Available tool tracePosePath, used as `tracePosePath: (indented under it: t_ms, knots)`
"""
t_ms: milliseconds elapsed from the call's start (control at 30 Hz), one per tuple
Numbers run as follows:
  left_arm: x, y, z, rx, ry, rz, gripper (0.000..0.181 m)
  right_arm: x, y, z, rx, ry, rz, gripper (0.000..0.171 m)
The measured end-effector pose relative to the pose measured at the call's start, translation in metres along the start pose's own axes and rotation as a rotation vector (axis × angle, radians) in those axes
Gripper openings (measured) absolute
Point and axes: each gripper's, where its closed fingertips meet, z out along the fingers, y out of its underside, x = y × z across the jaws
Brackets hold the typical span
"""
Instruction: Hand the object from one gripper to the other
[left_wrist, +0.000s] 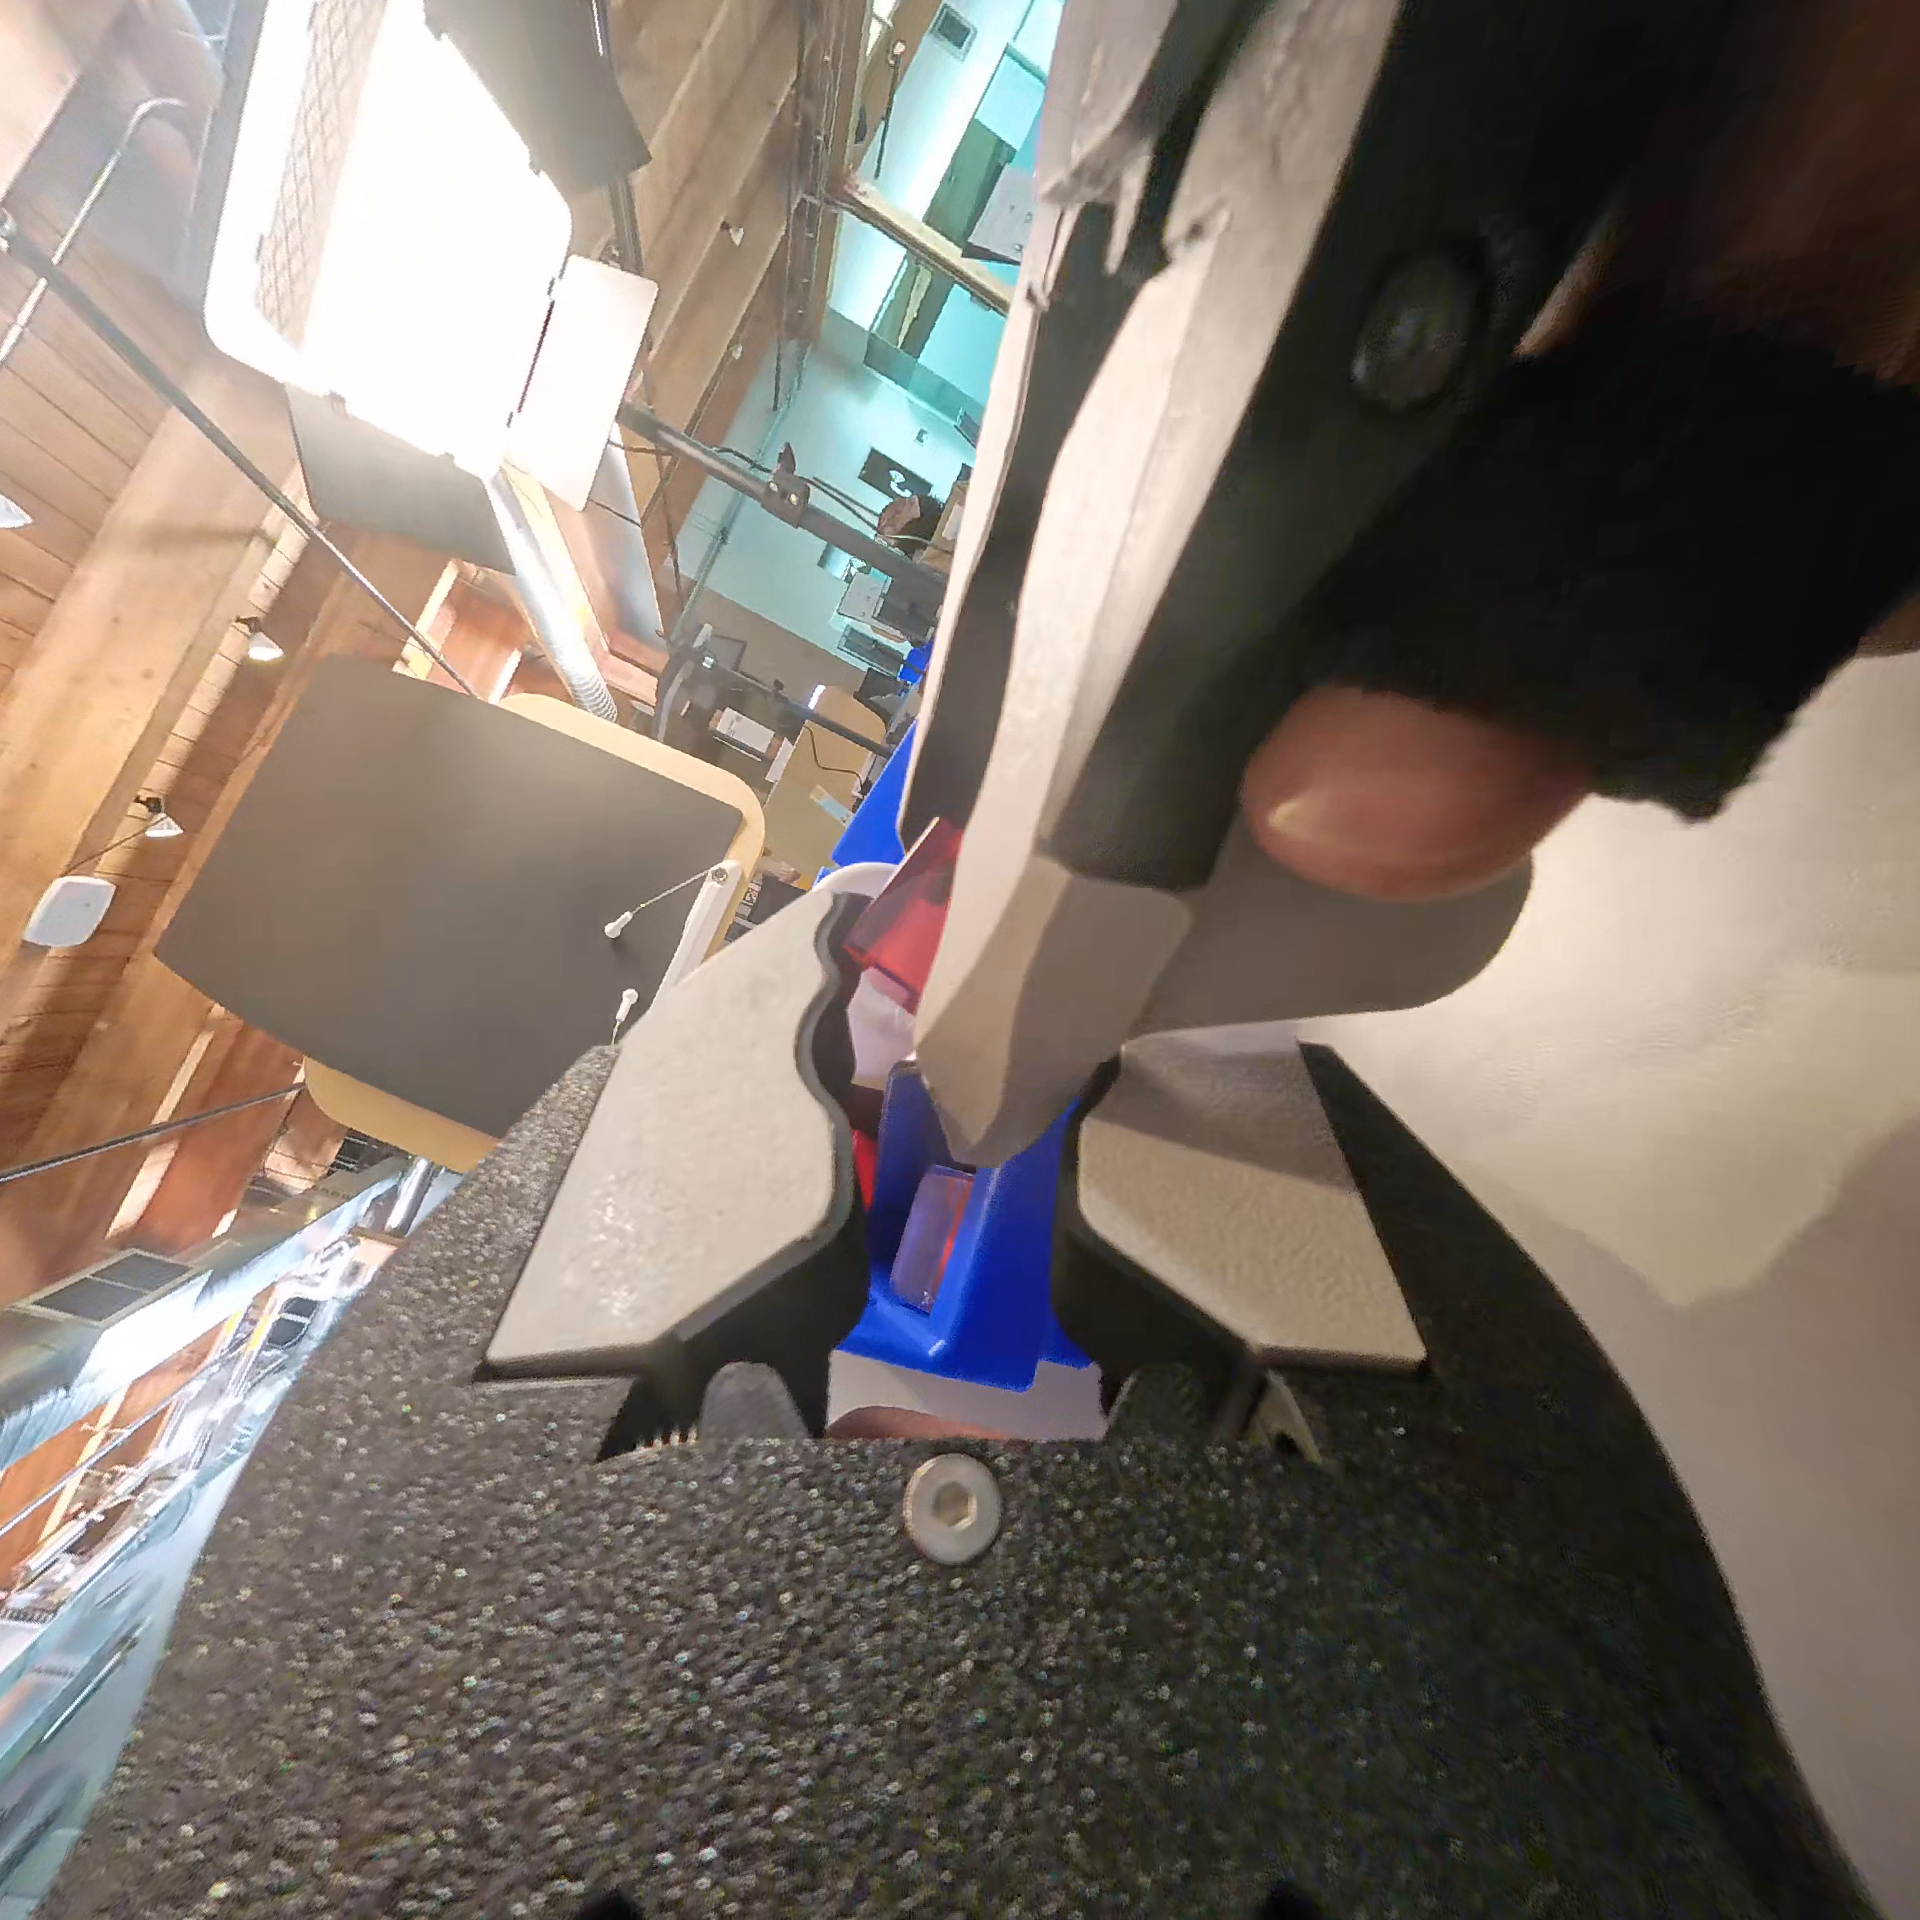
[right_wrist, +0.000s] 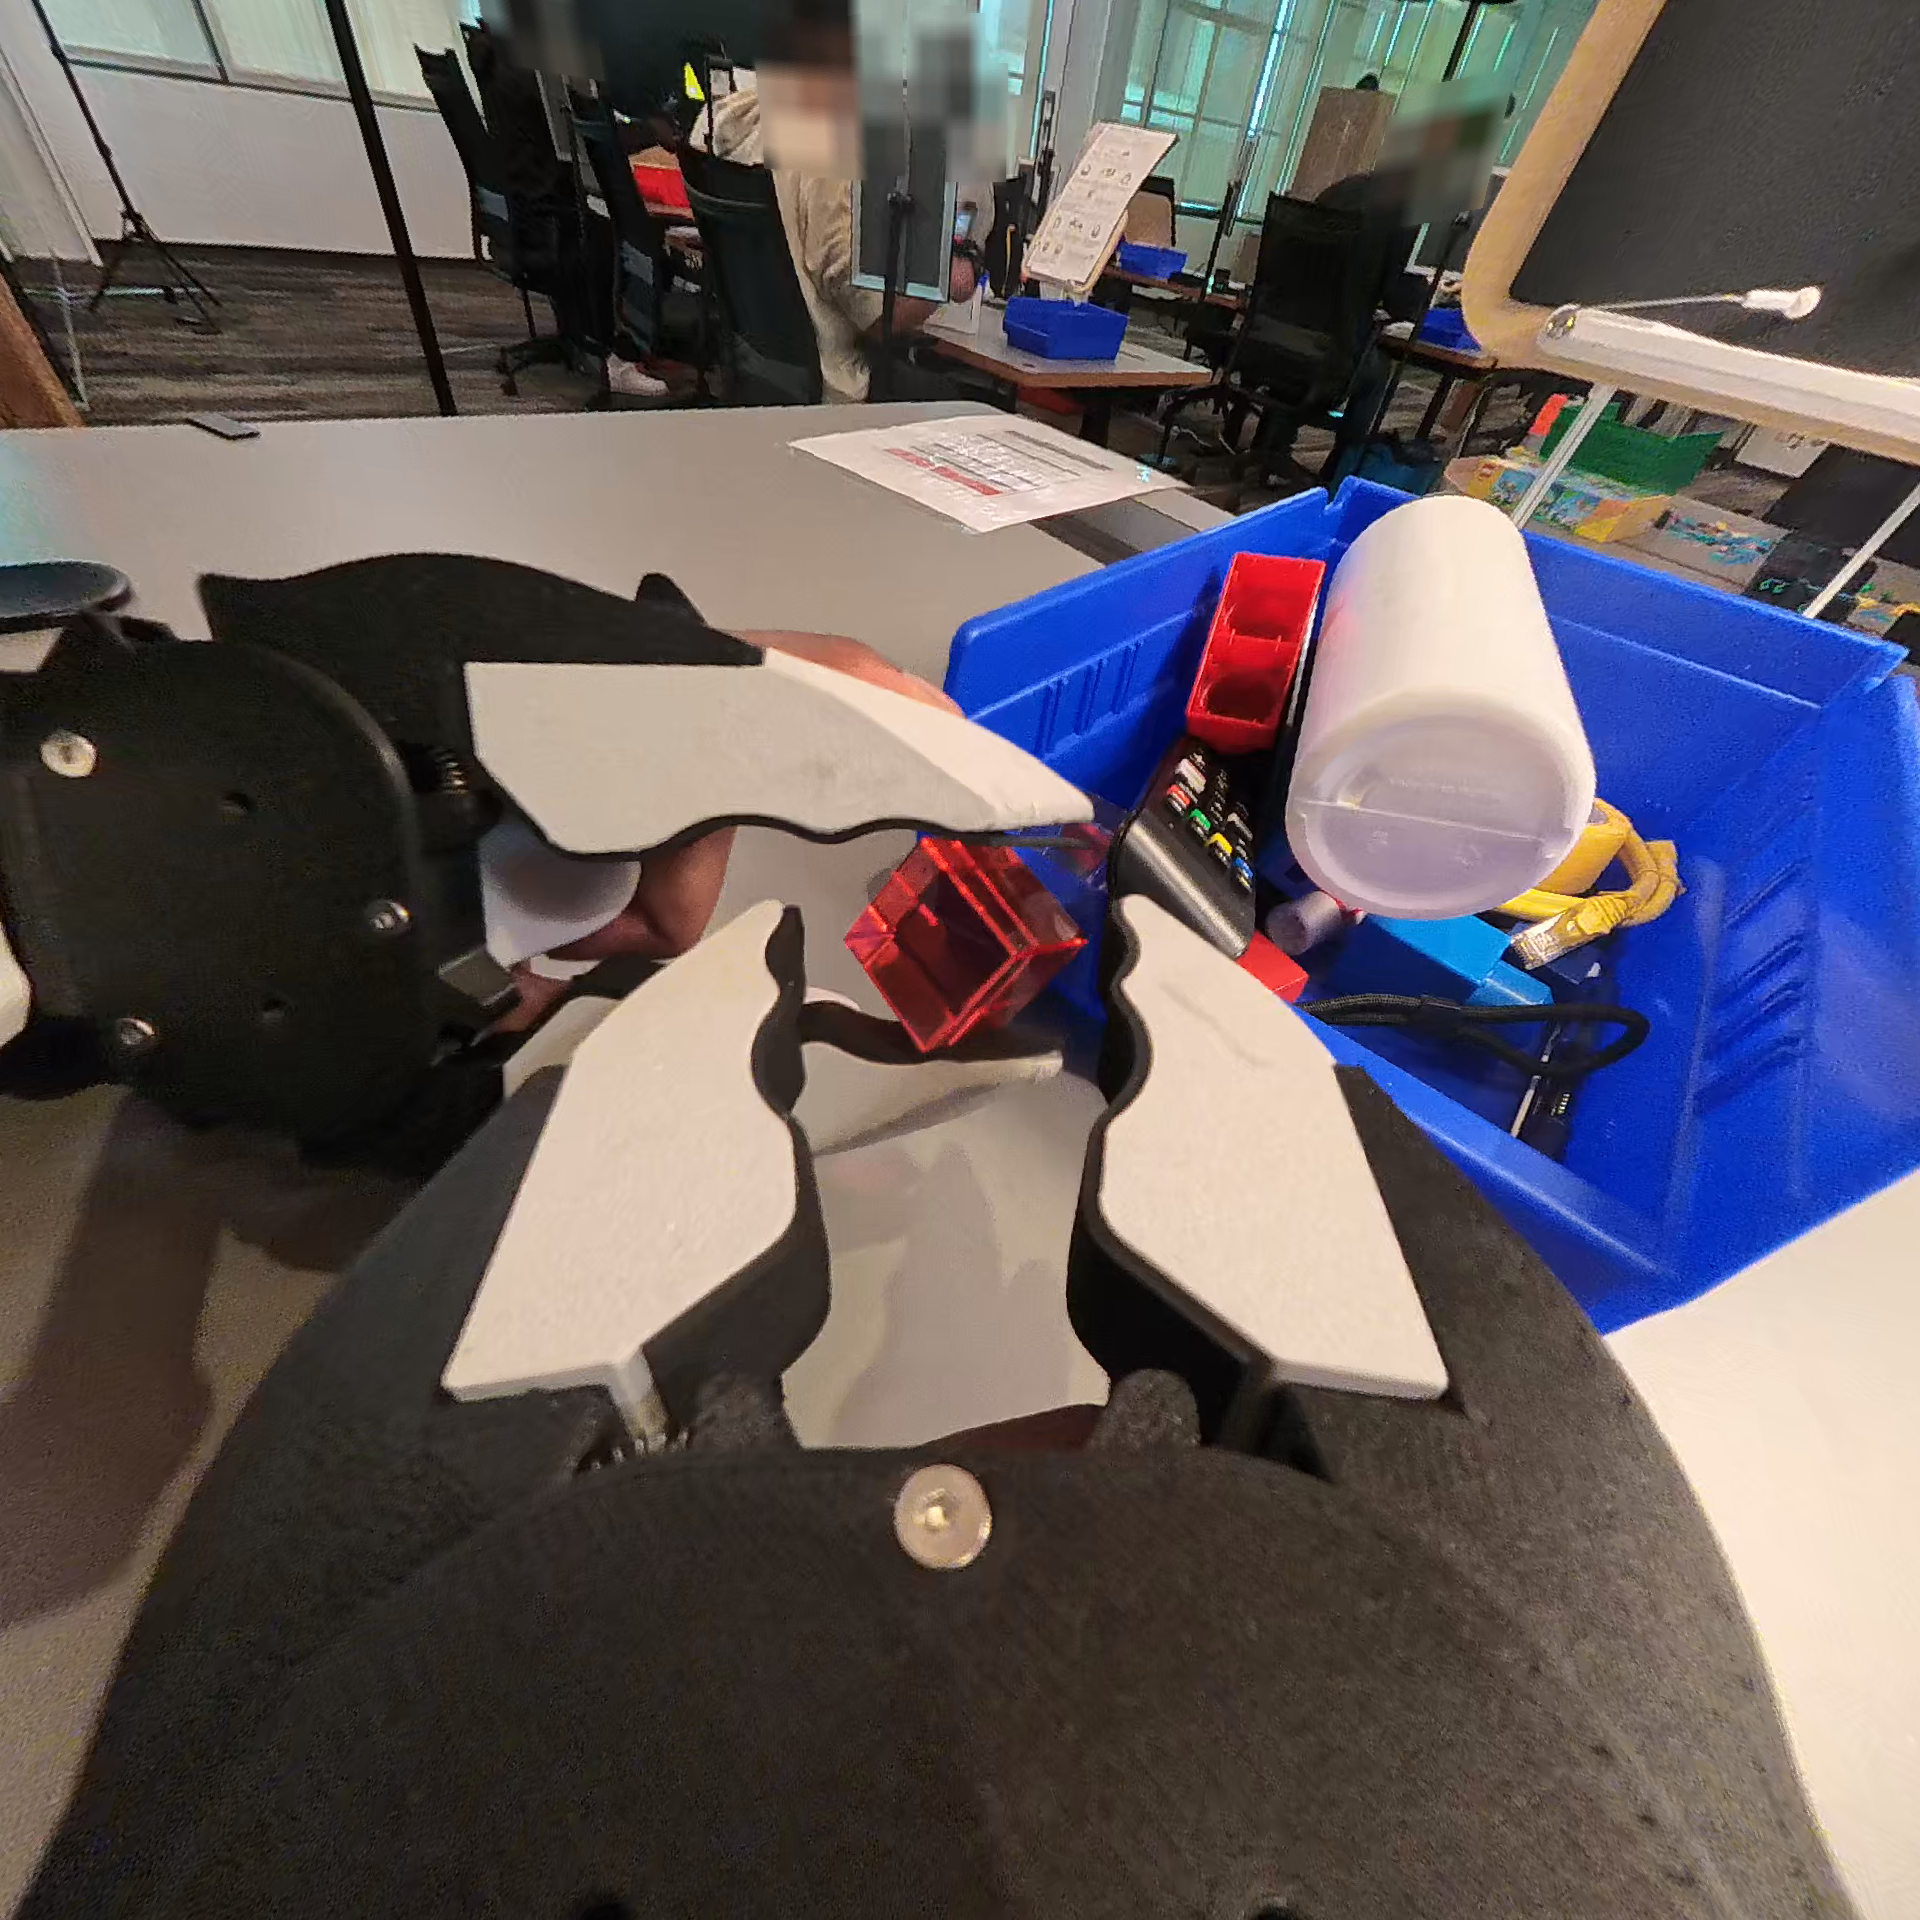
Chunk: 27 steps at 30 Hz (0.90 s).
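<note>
A clear red cube (right_wrist: 961, 951) is held above the table beside the blue bin. My left gripper (right_wrist: 1039, 945) comes in from the left and is shut on it, one finger above and one below. My right gripper (right_wrist: 951, 914) is open, its two fingers (right_wrist: 665, 1174) on either side of the cube without touching it. In the left wrist view the cube (left_wrist: 902, 920) shows at my left gripper's (left_wrist: 935, 997) tips. The right gripper's fingers (left_wrist: 1039, 966) come down from above and hide part of the cube.
The blue bin (right_wrist: 1714, 831) on the right holds a white cylinder (right_wrist: 1434, 727), a red tray (right_wrist: 1252, 665), a remote (right_wrist: 1195, 831) and a yellow cable (right_wrist: 1600, 883). A printed sheet (right_wrist: 987, 468) lies on the grey table (right_wrist: 520, 499). People sit at desks behind. The tips of both grippers are at nearly the same place.
</note>
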Motion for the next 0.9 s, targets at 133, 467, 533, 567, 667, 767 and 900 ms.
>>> tracePosePath:
  t_ms: [133,467,533,567,667,767,900]
  knots:
    - [0.000,-0.001,-0.001,0.001,-0.006,0.013,0.038,0.001,0.001,0.001,-0.006,0.007,-0.007,0.048]
    - [0.005,0.005,0.001,0.008,0.074,-0.095,0.046,0.012,0.001,-0.001,-0.005,0.059,-0.097,0.044]
    - [0.008,0.013,0.002,-0.005,0.147,-0.178,0.052,0.021,-0.001,-0.005,0.003,0.111,-0.173,0.045]
    - [0.012,0.018,0.003,-0.021,0.216,-0.245,0.058,0.026,-0.003,-0.008,0.010,0.140,-0.223,0.044]
    - [0.024,0.025,-0.001,-0.052,0.467,-0.544,0.063,0.035,-0.009,-0.016,0.051,0.215,-0.417,0.044]
    - [0.023,0.012,-0.013,-0.004,0.707,-0.881,0.066,0.032,-0.012,-0.021,0.094,0.246,-0.635,0.044]
    - [0.009,-0.002,-0.018,0.060,0.809,-1.164,0.065,0.024,-0.007,-0.019,0.079,0.284,-0.838,0.044]
